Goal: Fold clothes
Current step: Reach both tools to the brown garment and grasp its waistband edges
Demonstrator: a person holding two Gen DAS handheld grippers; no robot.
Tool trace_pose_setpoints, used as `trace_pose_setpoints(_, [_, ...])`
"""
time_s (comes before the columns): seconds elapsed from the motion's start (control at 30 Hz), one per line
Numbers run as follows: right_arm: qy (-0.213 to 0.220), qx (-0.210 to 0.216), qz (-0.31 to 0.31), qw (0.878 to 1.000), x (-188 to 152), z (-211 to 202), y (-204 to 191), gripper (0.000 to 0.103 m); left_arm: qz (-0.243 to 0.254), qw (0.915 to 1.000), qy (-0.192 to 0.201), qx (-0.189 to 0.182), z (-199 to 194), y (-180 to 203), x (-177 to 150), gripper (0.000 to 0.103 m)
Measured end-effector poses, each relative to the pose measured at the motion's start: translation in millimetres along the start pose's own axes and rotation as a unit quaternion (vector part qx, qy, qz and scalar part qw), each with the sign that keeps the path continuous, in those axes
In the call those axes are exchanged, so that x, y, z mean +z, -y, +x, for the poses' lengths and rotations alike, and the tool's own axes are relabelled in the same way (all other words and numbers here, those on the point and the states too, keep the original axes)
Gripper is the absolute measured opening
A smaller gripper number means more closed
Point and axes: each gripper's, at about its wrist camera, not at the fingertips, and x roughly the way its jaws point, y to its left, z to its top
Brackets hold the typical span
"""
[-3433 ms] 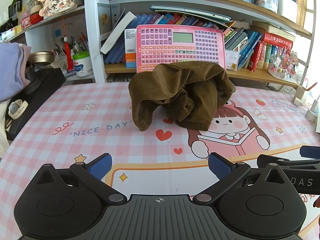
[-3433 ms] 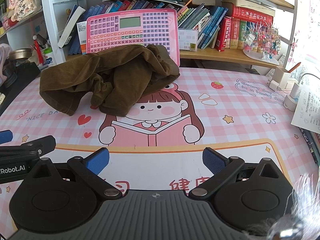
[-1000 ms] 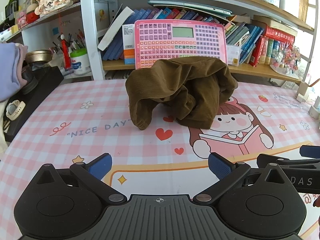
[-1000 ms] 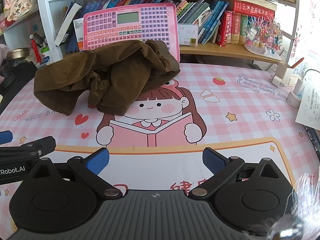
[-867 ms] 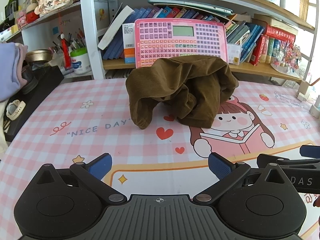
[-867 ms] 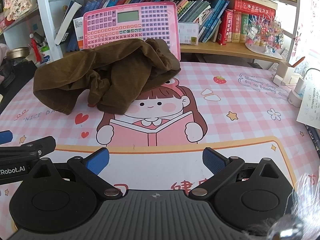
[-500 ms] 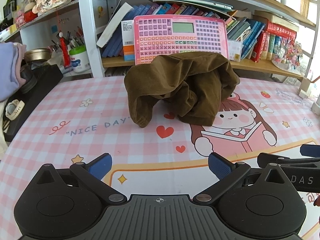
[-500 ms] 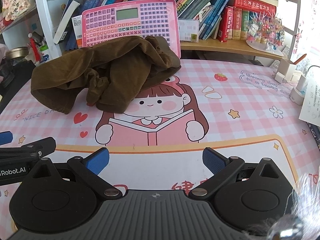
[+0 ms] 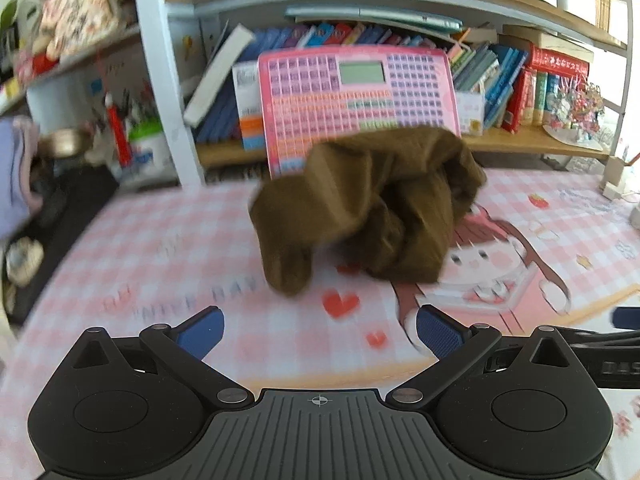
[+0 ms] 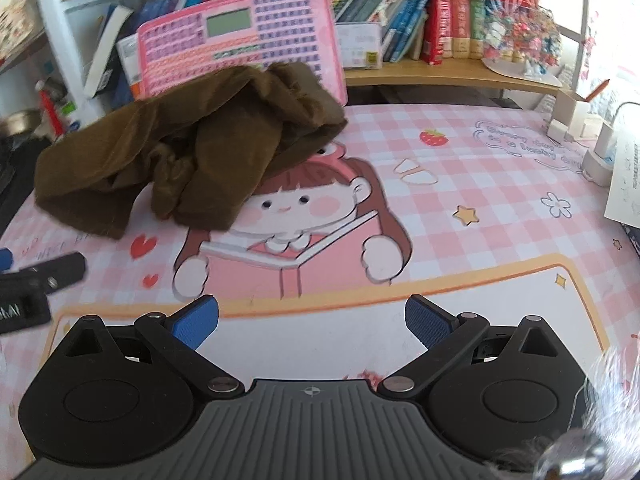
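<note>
A brown ribbed garment (image 9: pixel 372 208) lies crumpled in a heap on the pink checked table mat (image 9: pixel 168 248), ahead of both grippers. In the right wrist view the same garment (image 10: pixel 192 156) spreads across the upper left. My left gripper (image 9: pixel 318 330) is open above the mat, short of the heap, with nothing between its blue pads. My right gripper (image 10: pixel 312 320) is open too, over the mat's cartoon girl, to the right of the garment. The left gripper's black body (image 10: pixel 28 284) shows at the left edge of the right wrist view.
A pink keyboard toy (image 9: pixel 356 100) leans against the bookshelf (image 9: pixel 532 136) right behind the garment. Pens and a cup (image 9: pixel 144 152) stand at the back left, dark items (image 9: pixel 52 216) along the left edge. Chargers and papers (image 10: pixel 604 152) sit at the right edge.
Both grippers have moved forward toward the garment, which now looks larger and nearer. The right view has tilted. The garment lies as before and both grippers stay open.
</note>
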Motion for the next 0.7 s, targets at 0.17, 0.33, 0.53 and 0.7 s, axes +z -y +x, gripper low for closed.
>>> trace_pose_setpoints(0.17, [0.013,-0.007,0.034,0.999,10,-1,13,0.101,0.018,0.9995,0.018,0.018,29,-8,27,0.103])
trace_pose_setpoints(0.33, [0.005,-0.011,0.057,0.998,8,-3,24,0.101,0.043,0.9989,0.018,0.006,61,-7,38,0.100])
trace_pose_setpoints(0.53, [0.011,-0.017,0.066,0.998,2,-14,37,0.100,0.004,0.9989,-0.046,-0.012,75,-4,38,0.008])
trace_pose_setpoints(0.7, [0.023,-0.012,0.085,0.996,1,-24,55,0.100,0.052,0.9920,0.009,-0.115,10,30,22,0.007])
